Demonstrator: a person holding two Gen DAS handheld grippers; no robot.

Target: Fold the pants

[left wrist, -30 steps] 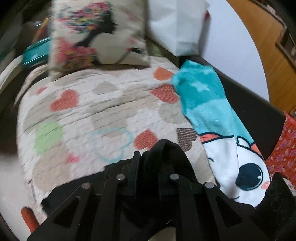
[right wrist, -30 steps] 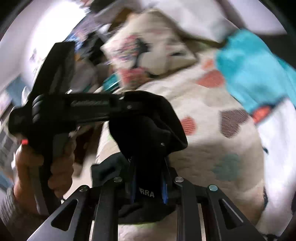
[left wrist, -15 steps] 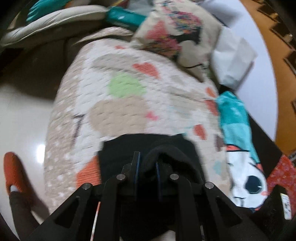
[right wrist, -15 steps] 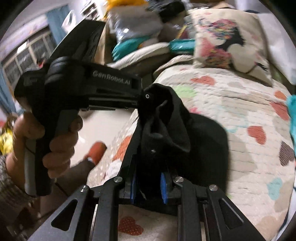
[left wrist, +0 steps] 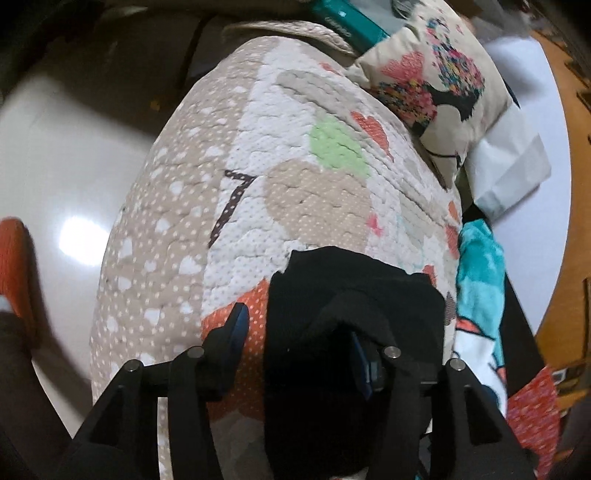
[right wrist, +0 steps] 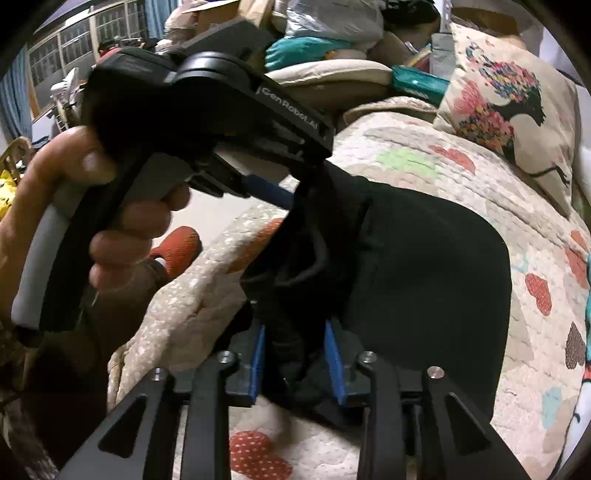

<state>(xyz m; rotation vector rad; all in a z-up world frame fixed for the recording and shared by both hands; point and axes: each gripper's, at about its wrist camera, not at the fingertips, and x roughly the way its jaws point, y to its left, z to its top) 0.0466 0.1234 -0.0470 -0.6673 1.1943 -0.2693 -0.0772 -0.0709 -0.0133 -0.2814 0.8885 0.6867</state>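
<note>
Black pants (left wrist: 354,291) lie in a folded heap on the heart-patterned quilt (left wrist: 295,192), near its front edge. My left gripper (left wrist: 297,328) is opening: its left finger (left wrist: 236,328) stands clear of the cloth, while its right finger is half hidden under a fold. In the right wrist view the pants (right wrist: 424,266) spread over the quilt (right wrist: 424,162). My right gripper (right wrist: 295,350) is opening too, and a bunched edge of cloth sits loosely between its blue pads (right wrist: 334,358). At the upper left, a hand (right wrist: 129,229) holds the left tool.
A floral pillow (left wrist: 439,77) and a white bag (left wrist: 506,173) sit at the back of the quilt. A teal cartoon blanket (left wrist: 476,288) lies along its right side. The shiny floor (left wrist: 66,155) and an orange slipper (left wrist: 14,266) are to the left. Piled clutter (right wrist: 325,33) stands behind.
Both grippers swung down to the quilt's front edge and rolled. The pants, gripped tightly before, now rest on the quilt. Both pairs of jaws have spread apart.
</note>
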